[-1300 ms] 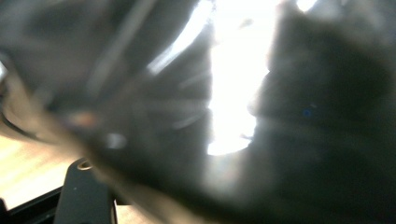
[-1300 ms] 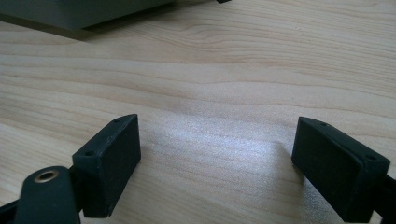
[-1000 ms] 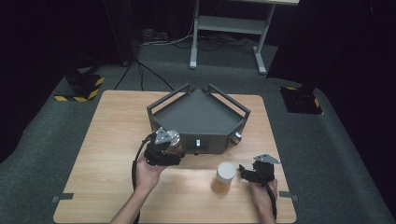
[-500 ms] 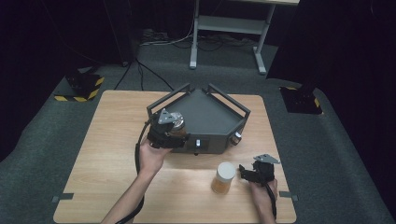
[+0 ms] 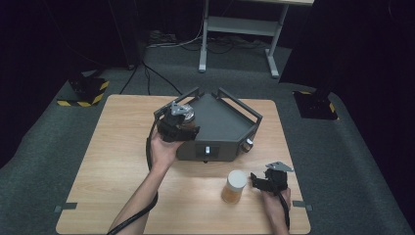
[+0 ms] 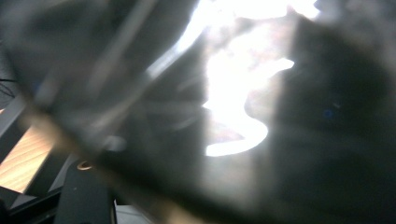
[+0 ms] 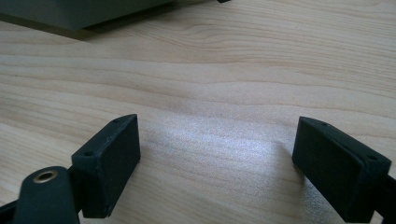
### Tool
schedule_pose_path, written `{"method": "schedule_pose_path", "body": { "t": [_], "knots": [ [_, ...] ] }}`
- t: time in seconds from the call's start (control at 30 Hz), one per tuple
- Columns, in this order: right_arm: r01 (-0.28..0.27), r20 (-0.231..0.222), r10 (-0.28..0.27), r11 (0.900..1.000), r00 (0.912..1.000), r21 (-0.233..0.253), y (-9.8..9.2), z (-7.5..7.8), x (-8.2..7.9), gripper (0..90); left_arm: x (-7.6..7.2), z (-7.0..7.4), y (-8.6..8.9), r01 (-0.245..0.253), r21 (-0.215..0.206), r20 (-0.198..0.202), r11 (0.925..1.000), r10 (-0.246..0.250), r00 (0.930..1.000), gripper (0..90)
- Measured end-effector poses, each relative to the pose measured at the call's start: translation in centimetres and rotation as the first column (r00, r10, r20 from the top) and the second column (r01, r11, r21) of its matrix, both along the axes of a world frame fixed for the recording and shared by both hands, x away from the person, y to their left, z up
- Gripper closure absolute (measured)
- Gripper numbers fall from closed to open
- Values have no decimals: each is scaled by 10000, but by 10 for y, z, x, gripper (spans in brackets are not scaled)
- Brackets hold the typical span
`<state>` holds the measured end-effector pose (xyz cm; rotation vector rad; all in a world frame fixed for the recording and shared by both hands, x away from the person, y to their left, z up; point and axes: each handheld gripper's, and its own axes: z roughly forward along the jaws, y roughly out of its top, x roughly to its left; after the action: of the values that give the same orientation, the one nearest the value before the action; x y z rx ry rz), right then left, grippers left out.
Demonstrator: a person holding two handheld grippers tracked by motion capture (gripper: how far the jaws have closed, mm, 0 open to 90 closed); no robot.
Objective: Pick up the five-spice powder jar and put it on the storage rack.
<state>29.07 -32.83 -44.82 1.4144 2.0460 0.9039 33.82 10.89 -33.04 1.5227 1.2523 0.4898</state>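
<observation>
Jar [image 5: 185, 119] with amber contents sits clamped in the left gripper [image 5: 176, 125], left of frame centre in the high view, at the left front corner of the dark grey tray [image 5: 222, 122]; in the left gripper view a blurred glassy object [image 6: 233, 112] lies close to the lens. Right gripper [image 5: 262, 182] rests at the lower right on the wooden table [image 5: 112, 147], jaws spread wide with nothing between them, just beside a white-lidded jar [image 5: 234, 186].

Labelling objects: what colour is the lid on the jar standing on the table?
White; the lid shows best in the high view.
</observation>
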Motion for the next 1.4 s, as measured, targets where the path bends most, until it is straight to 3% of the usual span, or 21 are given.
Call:
{"method": "schedule_pose_path", "body": {
  "t": [0.27, 0.47, 0.77, 1.4],
  "knots": [
    [-32, 15, 32, 10000, 10000, -20, 0, 0, 0, 155, 17, -8, -6, -549, -103, -280, 9984, 546, 9981, 309],
    [-34, 18, 34, 10000, 10000, -20, 0, 0, 0, 155, 24, -10, -13, -540, 112, -336, 9985, 544, 9980, 309],
    [-54, 7, 54, 10000, 10000, -12, 0, 0, 0, 156, 34, -19, -22, -700, 103, -513, 9975, 705, 9962, 309],
    [-79, 11, 79, 10000, 10000, -20, 0, 0, 0, 156, 41, -29, -29, -599, 216, -573, 9980, 610, 9965, 309]
  ]
}}
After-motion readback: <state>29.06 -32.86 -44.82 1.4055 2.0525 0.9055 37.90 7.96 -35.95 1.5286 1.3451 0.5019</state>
